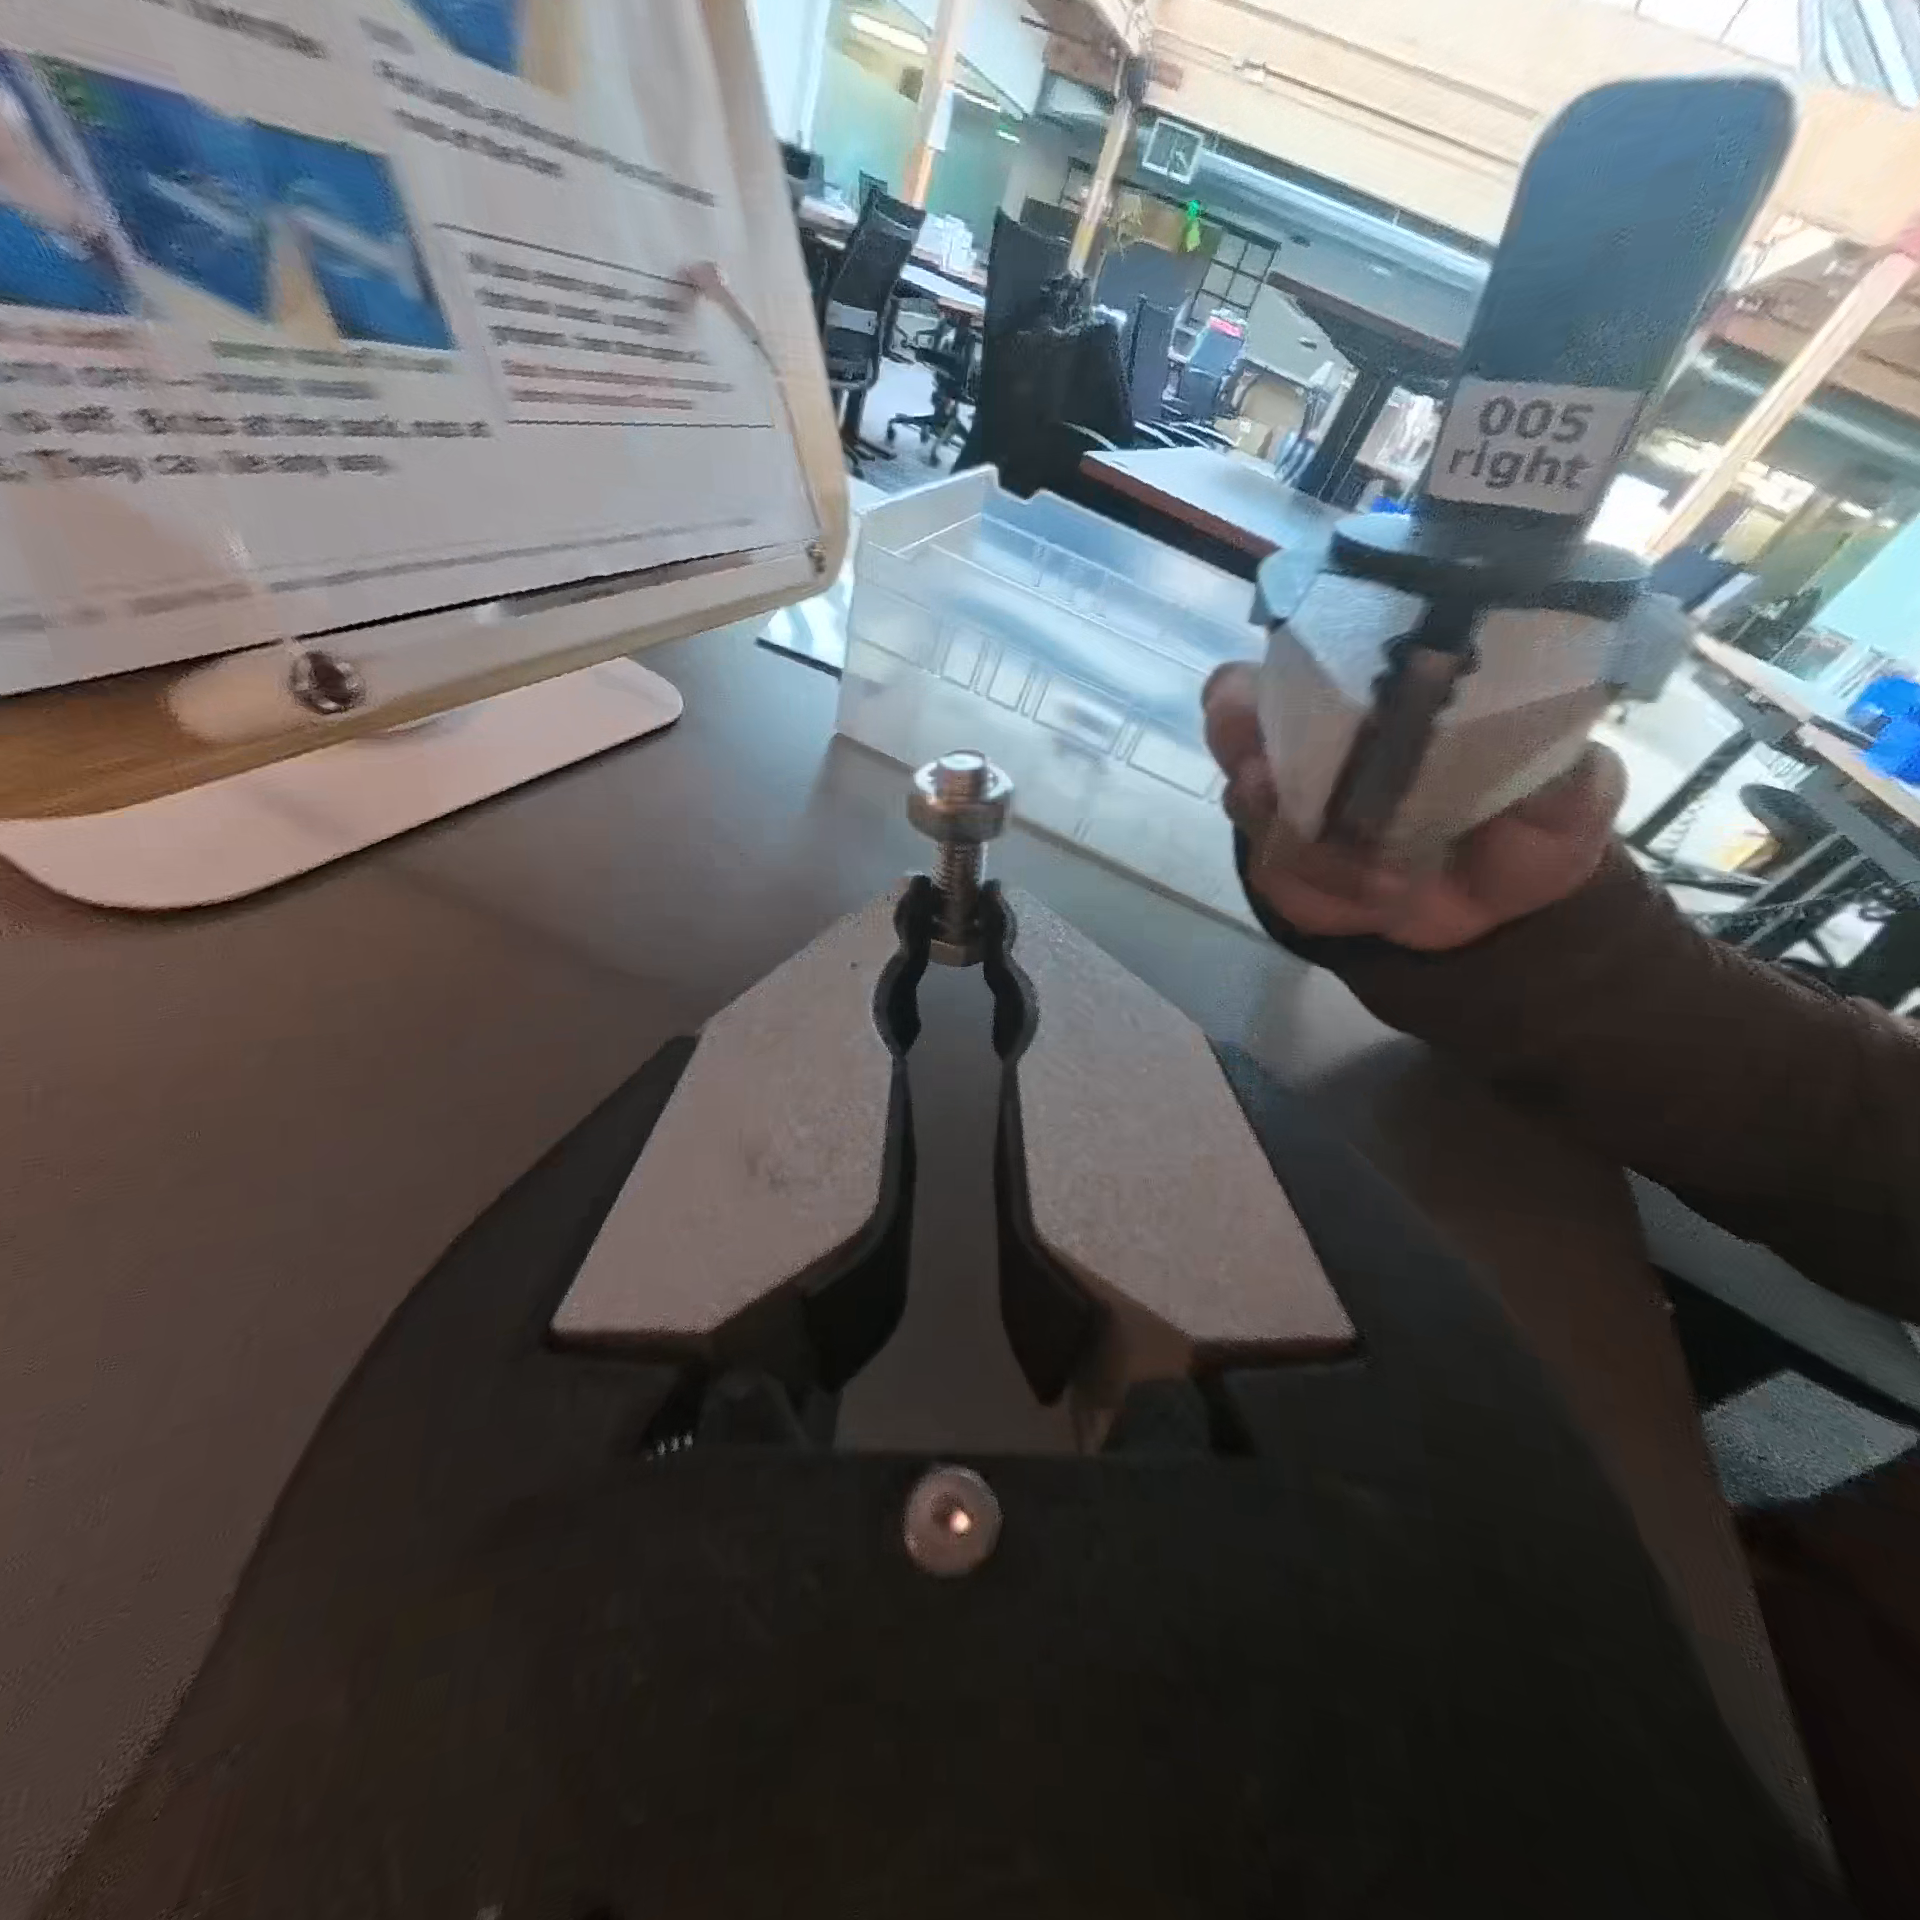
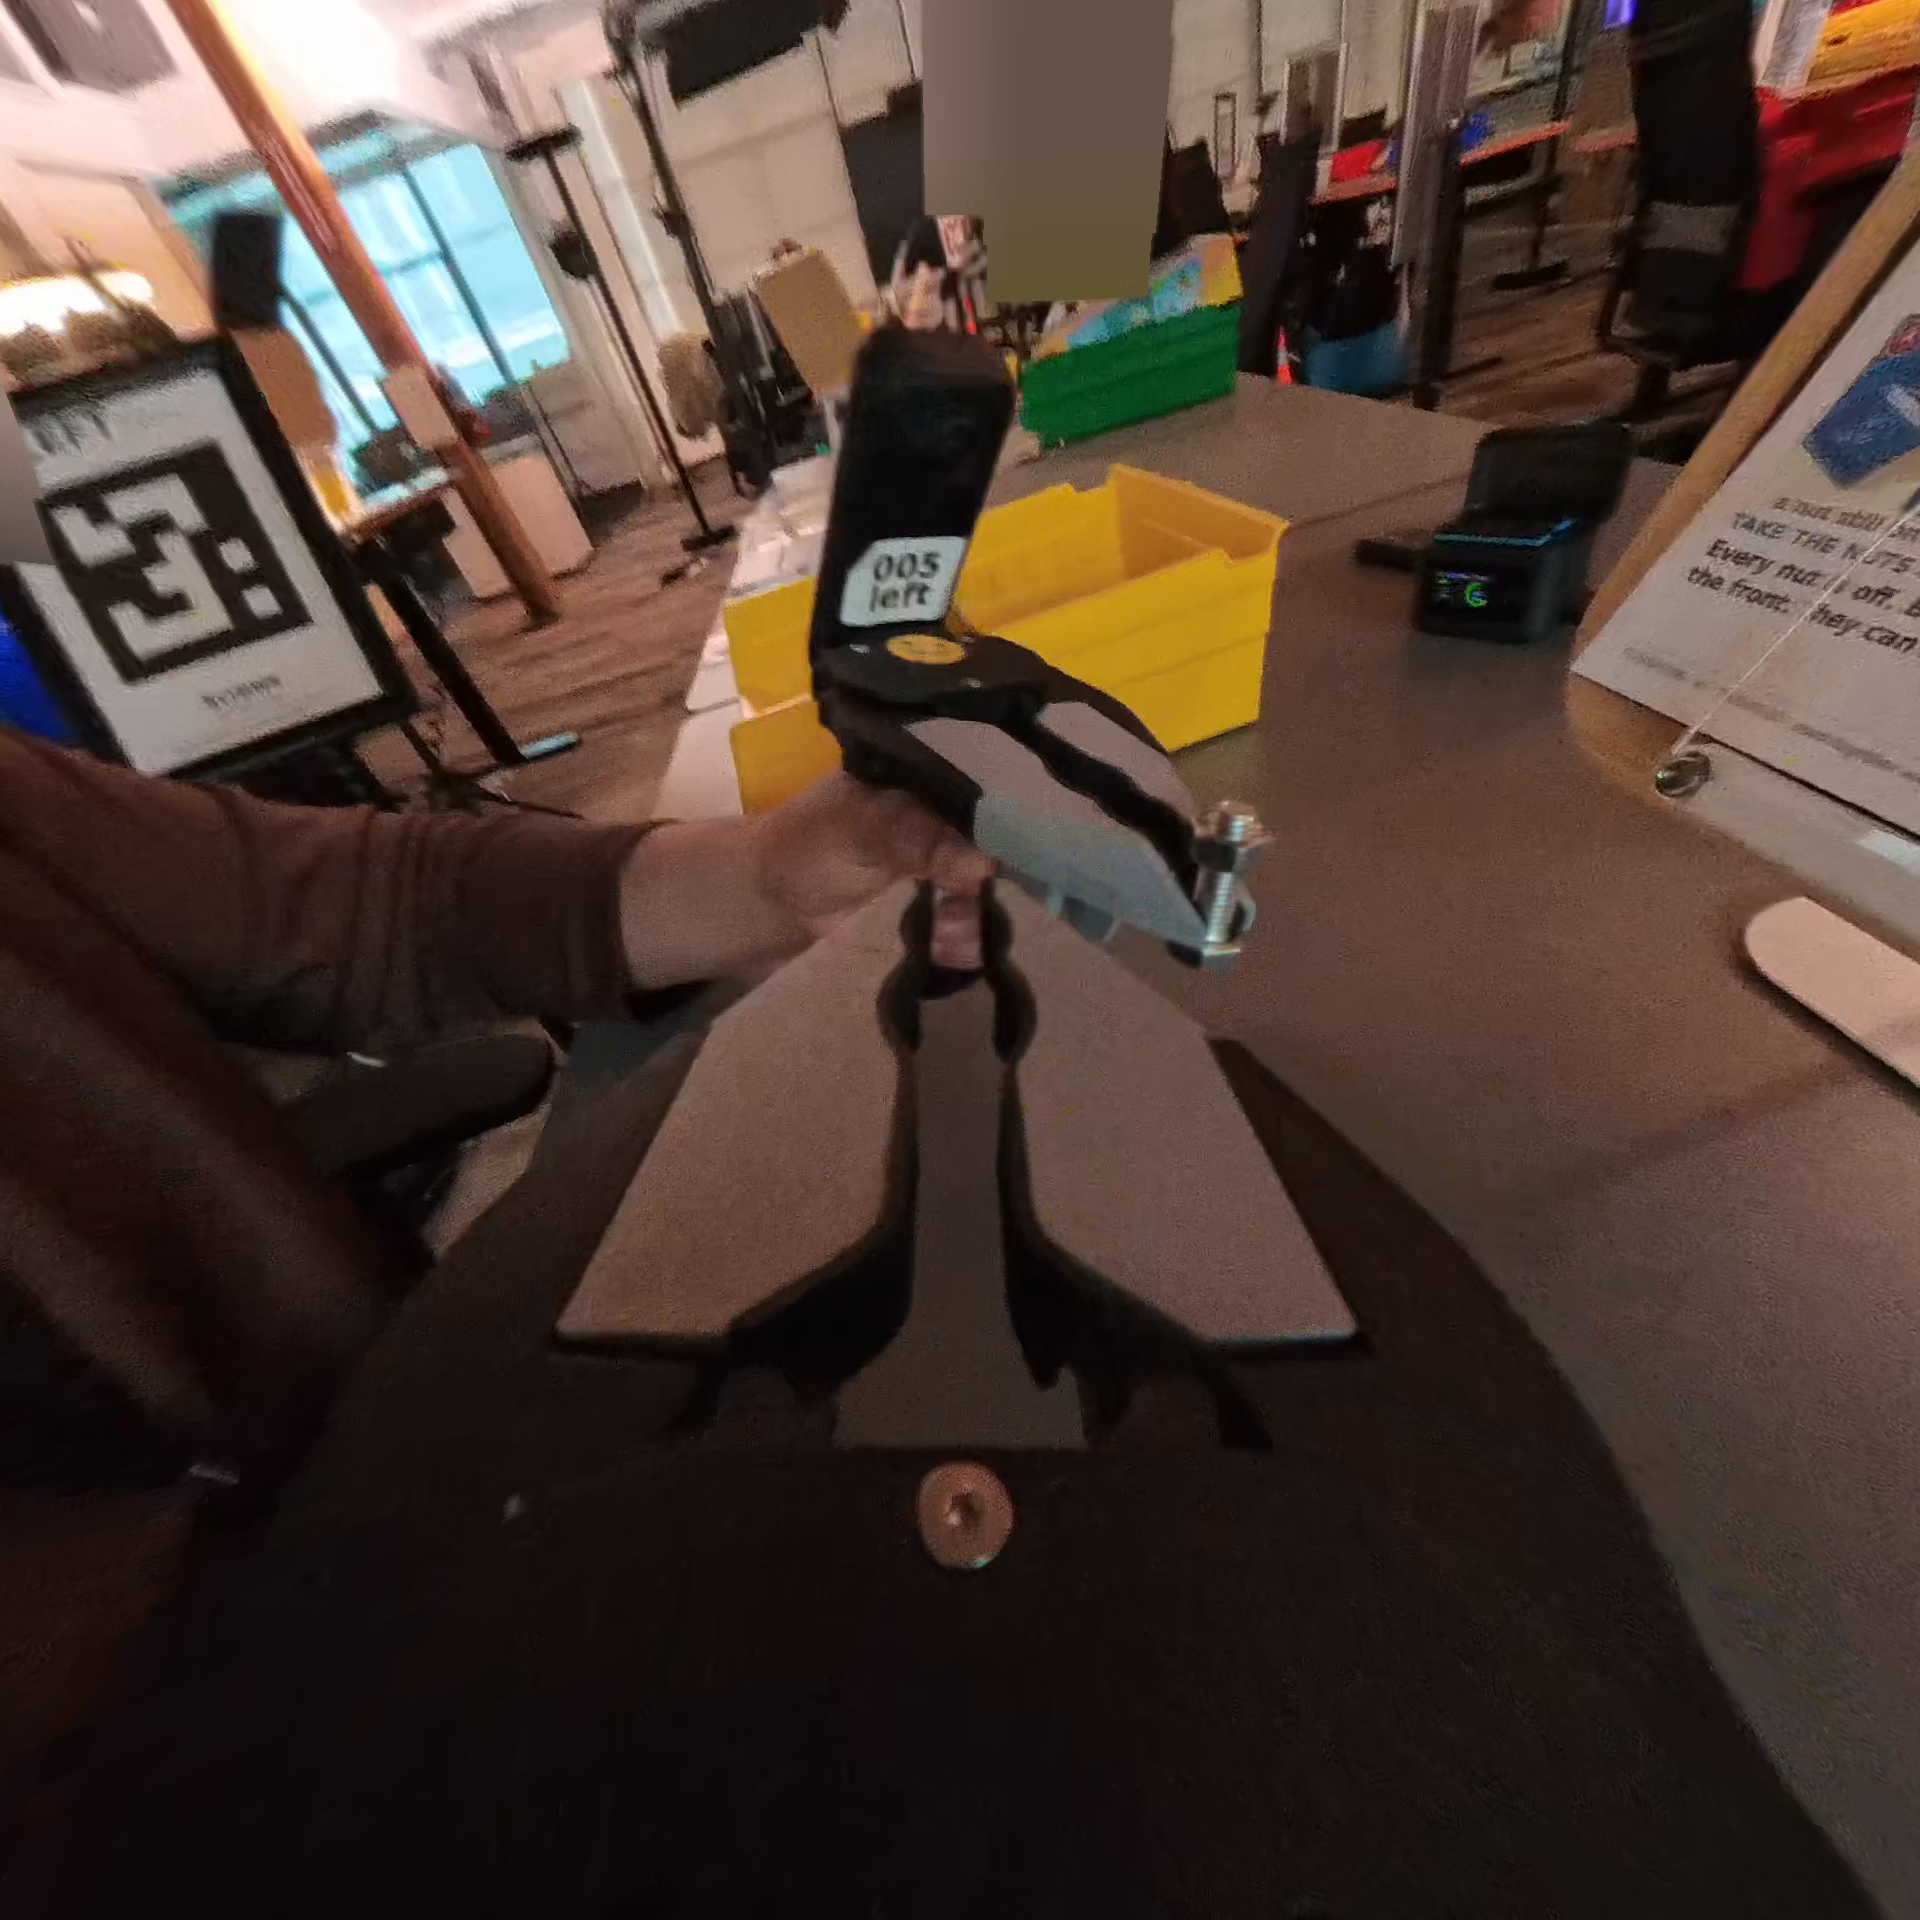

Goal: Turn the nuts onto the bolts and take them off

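Note:
My left gripper is shut on the lower end of a steel bolt and holds it upright above the dark table. A hex nut sits near the bolt's top end. In the right wrist view the left gripper holds the same bolt, with the nut near its top. My right gripper has its jaws nearly together with nothing between them. It hangs in the air right of the bolt and apart from it. It also shows in the left wrist view, held in a hand.
An instruction board on a white stand is at the left. A clear plastic bin stands behind the bolt. A yellow bin, a small black case and a marker board on an easel show in the right wrist view. The left gripper's tips are roughly 7 centimeters from the right gripper's.

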{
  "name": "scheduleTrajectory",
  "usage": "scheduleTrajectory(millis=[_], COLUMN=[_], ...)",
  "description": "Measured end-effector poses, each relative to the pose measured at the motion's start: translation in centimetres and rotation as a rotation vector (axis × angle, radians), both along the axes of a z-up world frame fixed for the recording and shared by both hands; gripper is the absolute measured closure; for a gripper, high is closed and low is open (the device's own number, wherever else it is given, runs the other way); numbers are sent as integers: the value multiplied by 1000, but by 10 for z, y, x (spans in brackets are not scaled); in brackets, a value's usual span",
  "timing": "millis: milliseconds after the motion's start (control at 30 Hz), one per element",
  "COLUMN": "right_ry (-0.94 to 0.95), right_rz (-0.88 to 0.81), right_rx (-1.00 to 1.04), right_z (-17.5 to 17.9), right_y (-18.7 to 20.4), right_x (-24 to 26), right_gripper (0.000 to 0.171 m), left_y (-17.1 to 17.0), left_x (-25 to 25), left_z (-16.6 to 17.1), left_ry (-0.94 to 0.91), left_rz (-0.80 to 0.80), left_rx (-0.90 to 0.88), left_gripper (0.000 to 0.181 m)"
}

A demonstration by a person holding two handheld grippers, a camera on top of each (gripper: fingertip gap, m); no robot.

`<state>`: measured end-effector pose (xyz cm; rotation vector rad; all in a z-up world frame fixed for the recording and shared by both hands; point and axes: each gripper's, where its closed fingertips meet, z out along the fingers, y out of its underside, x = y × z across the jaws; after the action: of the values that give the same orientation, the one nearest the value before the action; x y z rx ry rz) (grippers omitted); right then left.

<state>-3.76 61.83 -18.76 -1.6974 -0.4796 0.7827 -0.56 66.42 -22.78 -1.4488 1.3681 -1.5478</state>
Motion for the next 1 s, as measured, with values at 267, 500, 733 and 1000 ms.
scheduleTrajectory(millis=[267, 500, 733, 1000], right_ry=[7, -15, -81, -146], right_rz=[-192, -34, -233, -217], right_rx=[-14, 1, -43, -111], right_z=[-4, 3, -14, -39], right_y=[19, 3, 22, 27], right_x=[26, -1, 27, 24], right_gripper=[117, 146, 129, 156], left_y=[-37, 11, -29, -43], left_x=[0, 0, 4, 8], left_z=[11, -3, -3, -14], left_ry=[-55, -11, -30, -1], left_rz=[-139, 12, -139, -152], left_rx=[3, -95, -27, 159], left_gripper=[174, 174, 174, 174])
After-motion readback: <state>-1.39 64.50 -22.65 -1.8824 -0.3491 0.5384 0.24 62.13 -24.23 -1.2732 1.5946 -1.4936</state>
